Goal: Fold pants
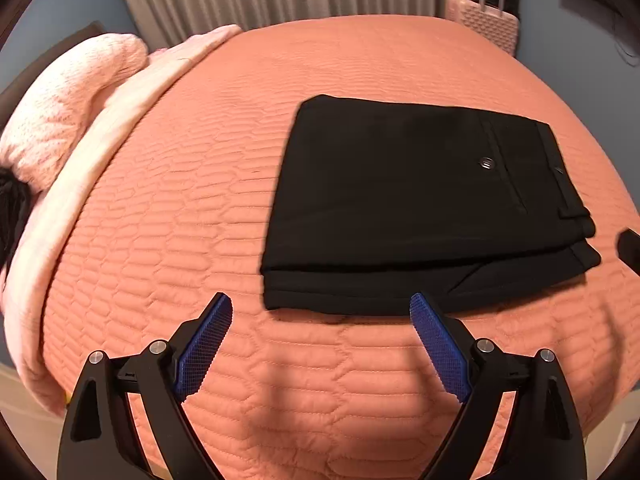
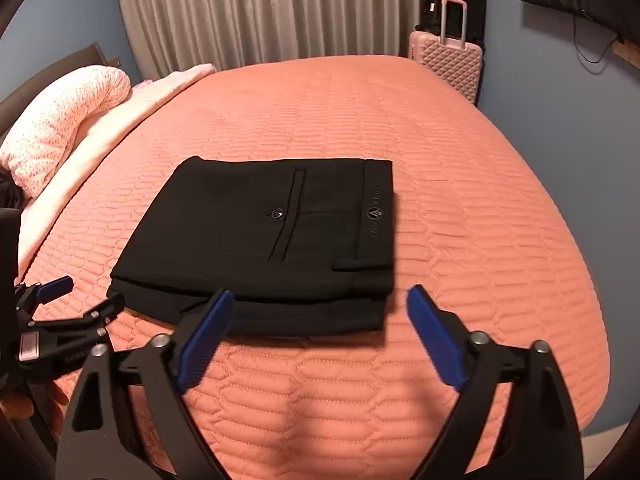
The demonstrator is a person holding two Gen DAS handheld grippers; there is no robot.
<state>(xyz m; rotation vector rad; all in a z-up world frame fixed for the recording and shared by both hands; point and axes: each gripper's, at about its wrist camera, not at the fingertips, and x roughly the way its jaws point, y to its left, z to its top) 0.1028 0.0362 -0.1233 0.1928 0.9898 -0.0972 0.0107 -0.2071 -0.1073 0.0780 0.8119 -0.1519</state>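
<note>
Our left gripper [image 1: 320,308] and right gripper [image 2: 320,300] both hang spread and empty. At twelve o'clock the pants [image 2: 260,240] lie folded compactly on the bedspread [image 2: 480,240]. We judge folding finished; next we only withdraw.

Warm, fairly dim indoor light falls evenly on the bedspread [image 1: 320,80], with no glare. Soft shadows of the gripper arms stripe the quilt's near edge in both views, and the pants [image 2: 256,232] cast a short shadow to their right. Fisheye distortion bulges the bed and bends the curtain [image 2: 260,8]; dark vignetting fills the corners. Focus is mostly sharp, softening toward the edges.
</note>
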